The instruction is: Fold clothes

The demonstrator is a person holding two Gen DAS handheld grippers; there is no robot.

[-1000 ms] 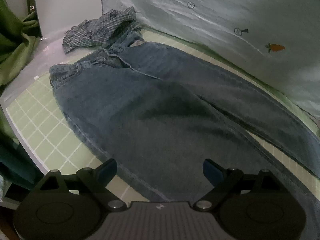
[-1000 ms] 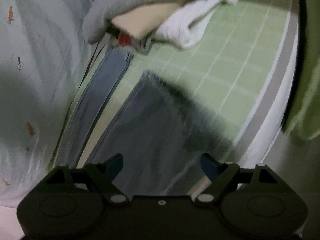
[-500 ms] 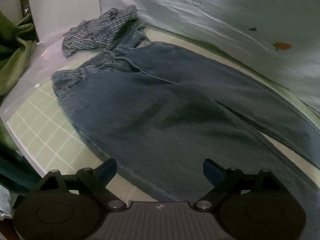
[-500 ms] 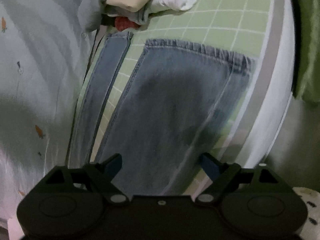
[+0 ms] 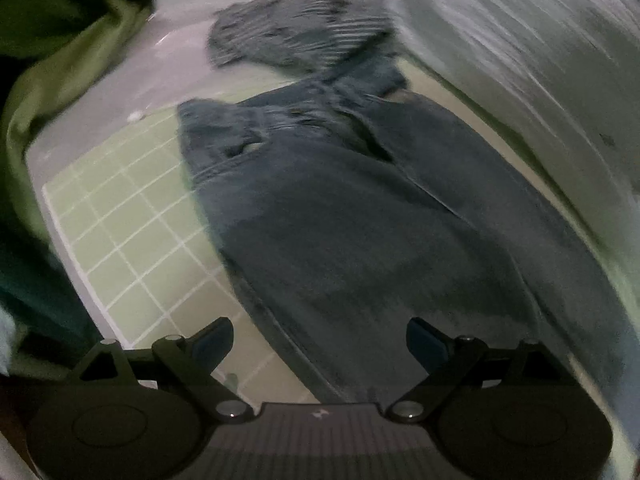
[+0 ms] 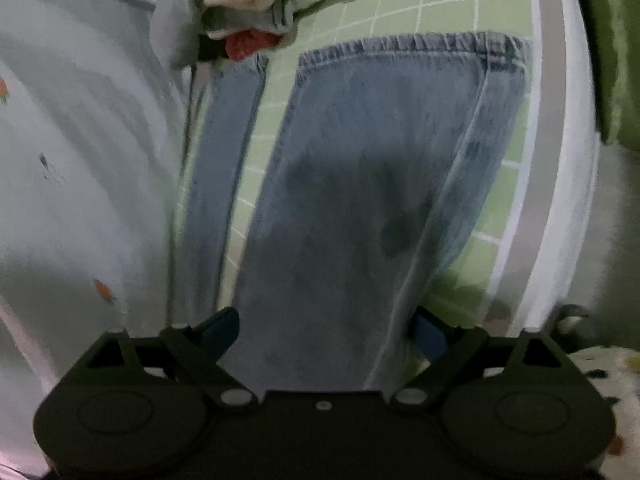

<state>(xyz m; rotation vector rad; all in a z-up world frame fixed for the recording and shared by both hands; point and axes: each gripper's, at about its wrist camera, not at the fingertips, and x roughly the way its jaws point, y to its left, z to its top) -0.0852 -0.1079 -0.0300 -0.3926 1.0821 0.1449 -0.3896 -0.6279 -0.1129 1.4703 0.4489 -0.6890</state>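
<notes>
Since a moment ago we have pushed closer over the jeans (image 5: pixel 360 216) lying flat on the green gridded mat (image 5: pixel 120 216), left claw (image 5: pixel 320 340) and right claw (image 6: pixel 326 330) spread empty, and should pinch both layers at the hem (image 6: pixel 412 46) squarely.

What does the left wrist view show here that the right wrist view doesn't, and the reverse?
Only the left wrist view shows the waistband end of the jeans, a crumpled plaid garment beyond it, and the open left gripper low over the denim.

Only the right wrist view shows the leg hems, a pile of folded clothes past them, and the open right gripper over the nearer leg.

Both show the jeans lying flat on the green gridded mat beside a pale sheet with a carrot print.
</notes>
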